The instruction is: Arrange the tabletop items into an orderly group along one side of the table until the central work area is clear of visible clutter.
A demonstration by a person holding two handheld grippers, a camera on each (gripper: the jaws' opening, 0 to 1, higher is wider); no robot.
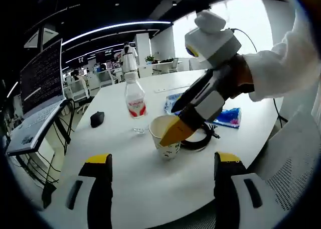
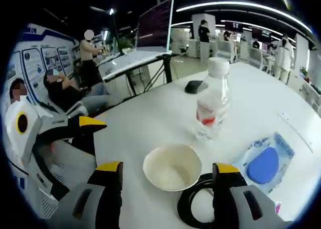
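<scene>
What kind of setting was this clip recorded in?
Most likely an open-plan office: a round white table, a large dark monitor showing text beside it, and rows of desks under long ceiling strip lights.

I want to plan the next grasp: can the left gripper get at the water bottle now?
Probably yes. The left gripper is open, and white table lies bare up to the water bottle; the paper cup and right gripper stand to one side.
</scene>
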